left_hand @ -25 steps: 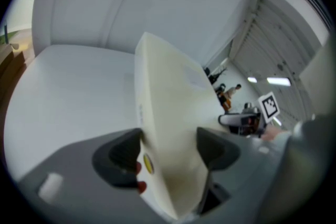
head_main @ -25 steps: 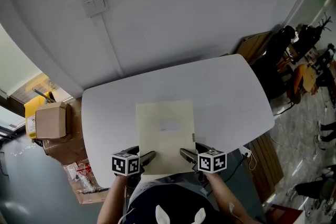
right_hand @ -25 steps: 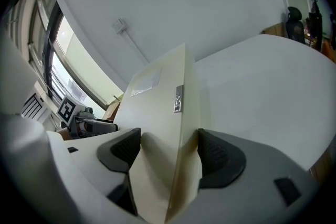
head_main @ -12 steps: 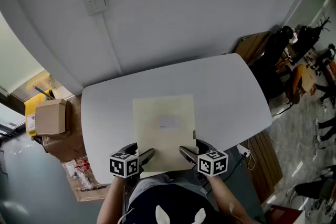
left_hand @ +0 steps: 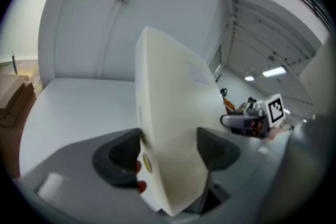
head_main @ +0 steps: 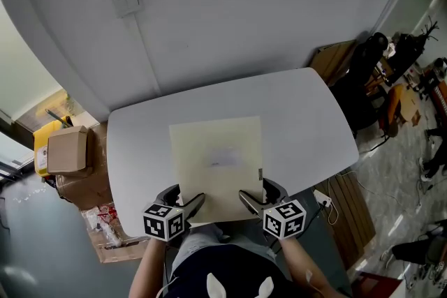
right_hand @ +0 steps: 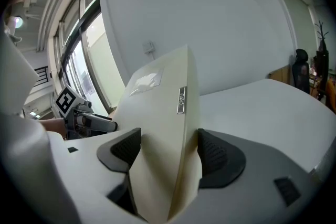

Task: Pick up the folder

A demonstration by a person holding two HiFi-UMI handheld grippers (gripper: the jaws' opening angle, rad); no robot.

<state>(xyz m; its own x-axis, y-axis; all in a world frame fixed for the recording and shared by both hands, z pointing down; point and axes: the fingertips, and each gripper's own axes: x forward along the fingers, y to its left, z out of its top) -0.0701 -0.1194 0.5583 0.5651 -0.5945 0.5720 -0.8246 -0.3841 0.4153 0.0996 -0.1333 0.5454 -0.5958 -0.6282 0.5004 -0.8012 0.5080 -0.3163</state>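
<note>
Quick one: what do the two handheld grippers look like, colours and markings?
The left gripper and right gripper match: light grey bodies, broad textured dark grey fingers, and a white cube with black square markers on each.

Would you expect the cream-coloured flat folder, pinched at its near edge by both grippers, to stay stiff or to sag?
Probably fairly stiff: the cream-coloured flat folder stands out flat from the left gripper and right gripper without drooping. Likely light, since two edge pinches carry it. Its smooth cover may slip.
</note>
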